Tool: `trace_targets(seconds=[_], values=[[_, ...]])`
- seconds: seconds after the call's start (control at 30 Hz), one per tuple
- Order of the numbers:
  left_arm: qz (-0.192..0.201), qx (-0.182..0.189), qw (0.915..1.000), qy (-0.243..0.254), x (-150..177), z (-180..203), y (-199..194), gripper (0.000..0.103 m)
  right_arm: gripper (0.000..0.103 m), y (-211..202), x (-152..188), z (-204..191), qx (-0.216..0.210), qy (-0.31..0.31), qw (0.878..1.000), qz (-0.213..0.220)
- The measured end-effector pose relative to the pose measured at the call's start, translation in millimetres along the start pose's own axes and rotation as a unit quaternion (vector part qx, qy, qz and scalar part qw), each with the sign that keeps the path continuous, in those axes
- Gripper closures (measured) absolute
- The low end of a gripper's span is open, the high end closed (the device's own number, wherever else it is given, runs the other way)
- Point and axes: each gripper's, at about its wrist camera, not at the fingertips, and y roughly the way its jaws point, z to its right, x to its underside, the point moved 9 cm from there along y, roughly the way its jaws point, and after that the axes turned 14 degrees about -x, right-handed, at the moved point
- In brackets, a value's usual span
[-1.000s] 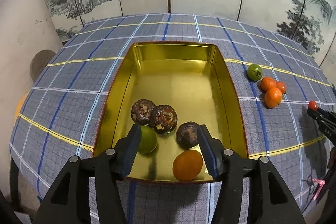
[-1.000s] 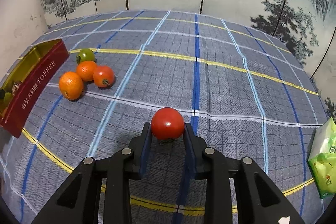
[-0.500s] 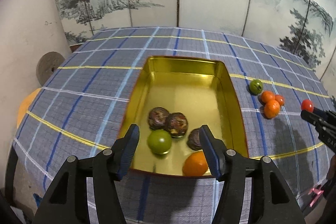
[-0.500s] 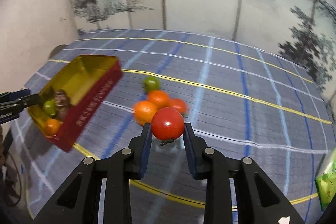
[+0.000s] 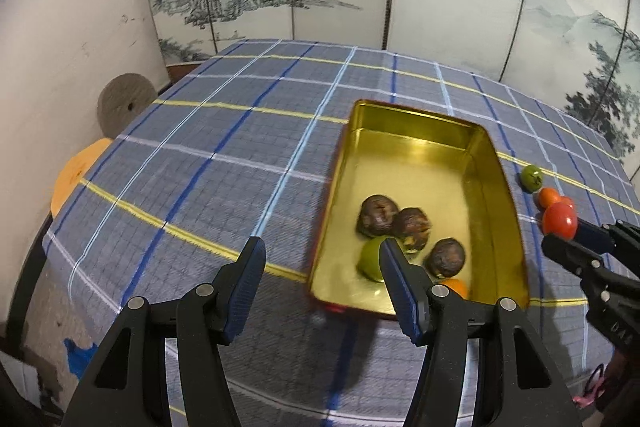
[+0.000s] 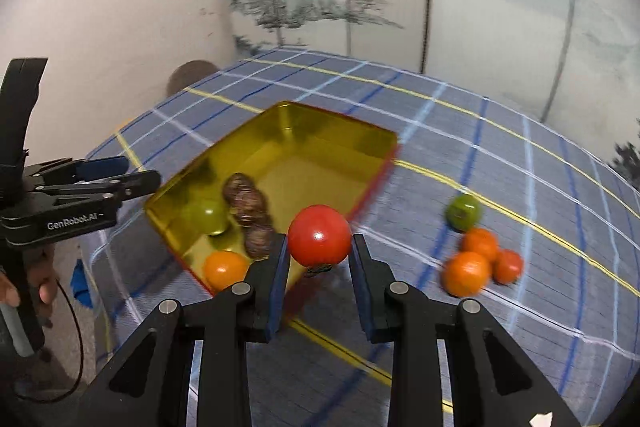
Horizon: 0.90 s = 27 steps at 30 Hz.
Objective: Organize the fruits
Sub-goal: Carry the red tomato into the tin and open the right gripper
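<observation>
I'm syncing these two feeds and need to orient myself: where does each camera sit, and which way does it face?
Left wrist: on the left gripper, open, looking along its fingers across the checked tablecloth toward the gold tin; the right gripper enters at right.
Right wrist: on the right gripper, facing the tin over the red tomato it clamps; the left gripper and the person's hand show at left.
Shared: the tin, the tomato, and the loose fruit cluster.
</observation>
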Motion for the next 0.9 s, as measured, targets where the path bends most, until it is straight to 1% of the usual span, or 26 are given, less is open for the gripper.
trace_targets(seconds=[0.17,0.33,0.7,0.9], values=[[-0.015,0.005,0.9998,-0.012,7.3,-8.8,8.4,0.043,0.075,23.4,1.0,-16.0,-0.014,-0.011,1.000,-0.021],[-0.024,-0.001,0.9996,-0.016,12.7,-16.5,12.1,0.043,0.075,36.2,4.9,-22.1,-0.013,-0.019,0.999,-0.037],[-0.024,0.000,0.9996,-0.014,16.4,-22.3,12.8,0.043,0.075,55.4,7.3,-26.6,-0.010,-0.024,0.998,-0.057],[-0.013,-0.009,0.9999,-0.004,18.1,-24.9,10.9,0.043,0.075,60.2,8.7,-27.9,-0.007,-0.027,0.998,-0.063]])
